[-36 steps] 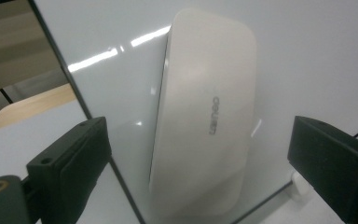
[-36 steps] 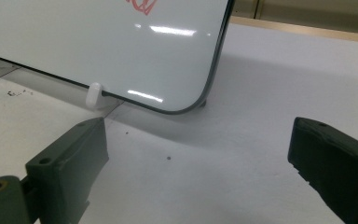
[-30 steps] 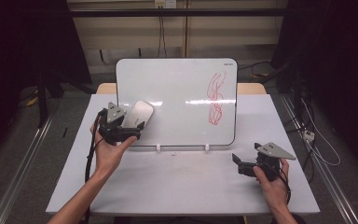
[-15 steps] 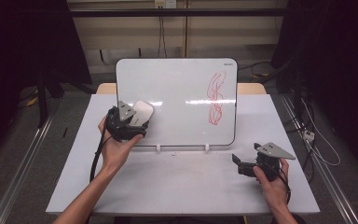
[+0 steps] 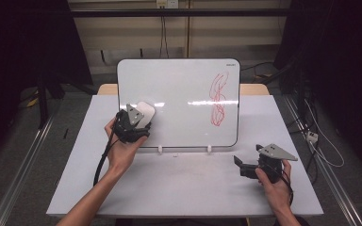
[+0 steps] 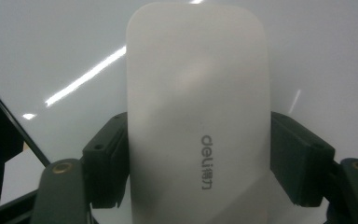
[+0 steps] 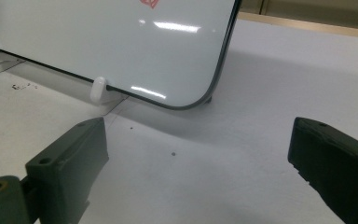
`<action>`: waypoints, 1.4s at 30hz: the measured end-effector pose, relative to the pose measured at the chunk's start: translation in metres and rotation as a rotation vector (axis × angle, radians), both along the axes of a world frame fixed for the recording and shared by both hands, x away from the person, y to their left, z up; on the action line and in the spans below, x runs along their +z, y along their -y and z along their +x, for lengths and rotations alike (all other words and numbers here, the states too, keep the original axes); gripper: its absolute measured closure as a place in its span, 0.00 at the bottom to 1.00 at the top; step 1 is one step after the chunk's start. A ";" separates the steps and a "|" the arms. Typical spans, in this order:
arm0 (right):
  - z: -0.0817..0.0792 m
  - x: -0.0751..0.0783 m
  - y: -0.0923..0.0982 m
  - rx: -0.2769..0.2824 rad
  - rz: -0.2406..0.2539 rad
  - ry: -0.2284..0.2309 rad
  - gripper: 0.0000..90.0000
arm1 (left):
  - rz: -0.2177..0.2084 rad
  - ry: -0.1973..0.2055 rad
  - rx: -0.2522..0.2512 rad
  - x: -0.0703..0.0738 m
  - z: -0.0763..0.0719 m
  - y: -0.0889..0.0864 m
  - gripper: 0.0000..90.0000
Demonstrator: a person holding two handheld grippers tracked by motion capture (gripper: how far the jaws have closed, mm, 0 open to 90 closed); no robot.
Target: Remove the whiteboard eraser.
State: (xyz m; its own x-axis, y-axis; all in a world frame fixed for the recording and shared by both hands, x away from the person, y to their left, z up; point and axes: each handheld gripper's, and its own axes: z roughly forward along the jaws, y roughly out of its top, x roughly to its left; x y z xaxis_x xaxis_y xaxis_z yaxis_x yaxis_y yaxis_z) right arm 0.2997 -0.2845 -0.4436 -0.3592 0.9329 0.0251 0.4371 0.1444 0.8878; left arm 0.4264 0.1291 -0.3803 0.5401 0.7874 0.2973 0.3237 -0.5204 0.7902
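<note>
Step in hand: grab on the eraser, wipe not begun. My left hand-held gripper (image 5: 139, 123) has just been closing its jaws, and the left gripper view shows both pads tight on the long sides of the white eraser (image 6: 196, 116). So: left is clamped on the eraser.

Eraser sits against the whiteboard (image 5: 179, 84), lower-left part of its face, long axis pointing up the board. Whether it lies flat on the surface, can't tell.

Red scribble (image 5: 218, 99) is on the board's right side, well apart from the eraser. Untouched so far.

My right hand-held gripper (image 5: 245, 166) rests low on the worktop (image 5: 193, 188) near the board's lower right corner, jaws wide apart, nothing betw. them.

Next, as I judge it: carry eraser rightward across the board to the scribble, keep it pressed flat, rub over the red. Board only stands in two small clips (image 7: 99, 88), so too much push may tip it; right hand-held gripper could steady the edge.
</note>
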 end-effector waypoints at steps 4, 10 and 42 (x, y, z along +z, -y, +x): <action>0.000 0.000 -0.001 0.002 0.000 -0.001 0.05 | 0.001 0.004 0.004 -0.001 -0.001 0.000 0.33; 0.000 0.000 -0.001 0.000 -0.002 -0.004 0.05 | 0.003 0.004 0.012 0.000 -0.001 0.001 0.34; -0.001 -0.001 0.001 -0.009 -0.002 -0.009 0.05 | -0.018 -0.006 -0.013 0.000 0.000 -0.003 0.34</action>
State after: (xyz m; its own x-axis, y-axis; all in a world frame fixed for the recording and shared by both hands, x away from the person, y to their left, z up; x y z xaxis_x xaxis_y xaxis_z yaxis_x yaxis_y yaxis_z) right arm 0.2987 -0.2860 -0.4449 -0.3508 0.9361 0.0264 0.4461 0.1423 0.8836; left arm 0.4259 0.1324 -0.3798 0.5521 0.7855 0.2797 0.3221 -0.5103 0.7974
